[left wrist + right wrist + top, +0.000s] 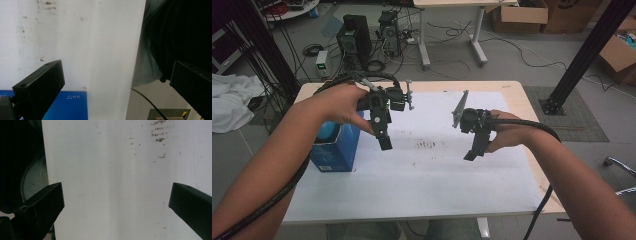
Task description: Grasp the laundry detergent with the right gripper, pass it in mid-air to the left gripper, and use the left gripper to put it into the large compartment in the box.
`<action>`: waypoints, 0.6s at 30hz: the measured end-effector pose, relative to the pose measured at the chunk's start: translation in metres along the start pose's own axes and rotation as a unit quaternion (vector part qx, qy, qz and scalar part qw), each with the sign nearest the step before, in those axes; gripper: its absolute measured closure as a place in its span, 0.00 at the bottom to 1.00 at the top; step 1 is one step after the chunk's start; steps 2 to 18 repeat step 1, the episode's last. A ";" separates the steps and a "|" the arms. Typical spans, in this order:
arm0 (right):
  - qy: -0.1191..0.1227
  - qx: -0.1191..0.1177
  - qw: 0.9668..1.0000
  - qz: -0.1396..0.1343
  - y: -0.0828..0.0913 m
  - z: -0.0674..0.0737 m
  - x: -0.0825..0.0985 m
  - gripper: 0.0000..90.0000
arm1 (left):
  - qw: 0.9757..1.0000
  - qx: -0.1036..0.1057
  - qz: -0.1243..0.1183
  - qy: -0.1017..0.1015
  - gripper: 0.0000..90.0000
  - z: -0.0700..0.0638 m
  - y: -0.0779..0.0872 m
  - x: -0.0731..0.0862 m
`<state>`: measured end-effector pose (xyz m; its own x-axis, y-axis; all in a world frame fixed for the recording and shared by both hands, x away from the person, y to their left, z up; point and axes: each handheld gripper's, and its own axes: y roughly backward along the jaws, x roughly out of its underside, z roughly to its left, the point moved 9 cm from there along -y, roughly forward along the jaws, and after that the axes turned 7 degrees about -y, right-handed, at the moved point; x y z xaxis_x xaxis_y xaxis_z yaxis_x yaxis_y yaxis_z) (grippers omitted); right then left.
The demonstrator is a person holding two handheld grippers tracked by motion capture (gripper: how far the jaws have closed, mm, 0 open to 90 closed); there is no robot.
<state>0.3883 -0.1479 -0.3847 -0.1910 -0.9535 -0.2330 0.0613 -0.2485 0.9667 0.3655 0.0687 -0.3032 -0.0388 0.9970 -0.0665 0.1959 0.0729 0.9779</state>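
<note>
Overhead, blue box (334, 147) beside left gripper (384, 141), its top unseen elsewhere.

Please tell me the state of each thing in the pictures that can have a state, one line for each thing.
left gripper: open, holds nothing, held above the table.
right gripper: open, holds nothing, held above the table.
blue box: upright on the table's left edge, touched by neither gripper; whether it is open or closed I cannot tell.
white table cover: lies flat, stained with dark marks near the middle.
</note>
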 end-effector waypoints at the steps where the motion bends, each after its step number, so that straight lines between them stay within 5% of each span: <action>1: -0.001 0.000 1.000 0.000 0.000 0.000 0.000 0.00 | 1.000 0.001 0.000 0.001 0.00 0.000 0.000 0.000; 18: -0.001 0.000 1.000 0.000 0.000 0.000 0.000 0.00 | 1.000 0.001 0.000 0.001 0.00 0.000 0.000 0.000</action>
